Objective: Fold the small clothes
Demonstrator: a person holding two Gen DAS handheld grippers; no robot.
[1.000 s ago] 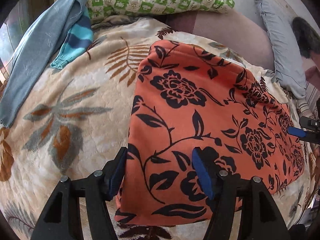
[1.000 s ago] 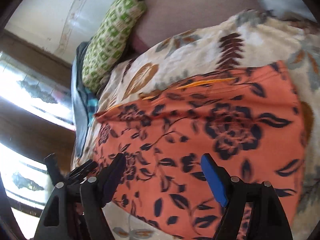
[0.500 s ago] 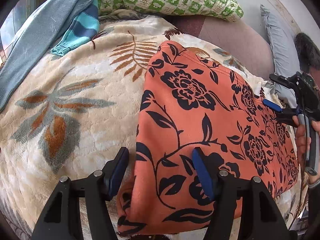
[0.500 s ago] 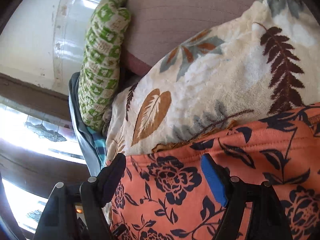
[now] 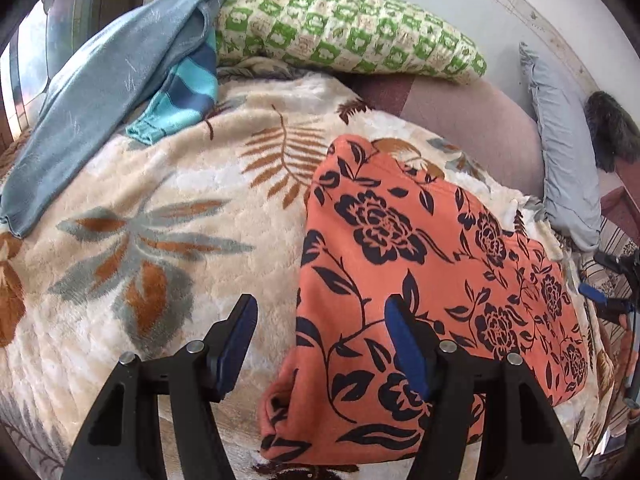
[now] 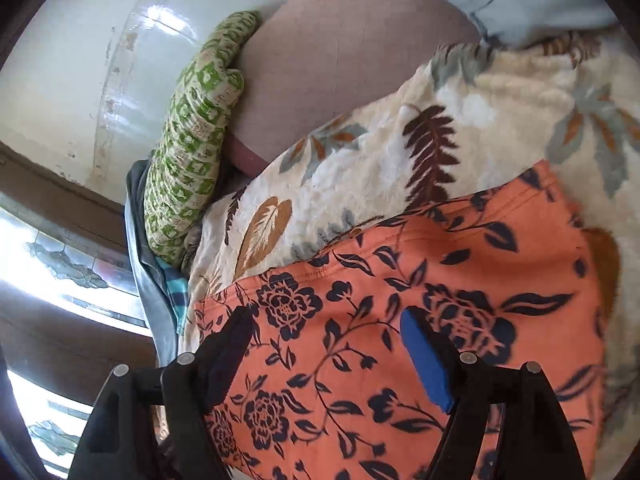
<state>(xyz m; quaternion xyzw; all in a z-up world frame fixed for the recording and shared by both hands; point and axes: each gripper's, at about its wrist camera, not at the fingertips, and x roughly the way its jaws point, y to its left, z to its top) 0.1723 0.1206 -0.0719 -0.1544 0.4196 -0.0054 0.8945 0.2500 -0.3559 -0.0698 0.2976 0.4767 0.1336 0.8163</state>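
Left wrist view: plush leaf-print blanket (image 5: 168, 208) across the bed, largest thing in shot, soft and yielding beneath everything on it.
Garment: orange floral cloth (image 5: 400, 264) lying flat on the blanket, right of centre, already doubled into a rough rectangle, near corner rumpled and slightly lifted.
Handling, by judgement: light, limp, knit-like; likely to sag and slide out of shape if raised by one point; not fragile, not slippery against the plush.
Where to take hold: the two near corners along the hemmed edge, pinching all layers together; near left corner (image 5: 280, 412) best placed.
Left gripper (image 5: 316, 332): fingers spread, straddling the garment's left edge, pinching nothing.
Right gripper (image 6: 328, 344): fingers spread above the orange cloth, nothing between them gripped.
Background: green checked pillow (image 5: 344, 28), blue-grey clothing (image 5: 100, 92), striped teal sleeve (image 5: 180, 96), all well apart from the garment.
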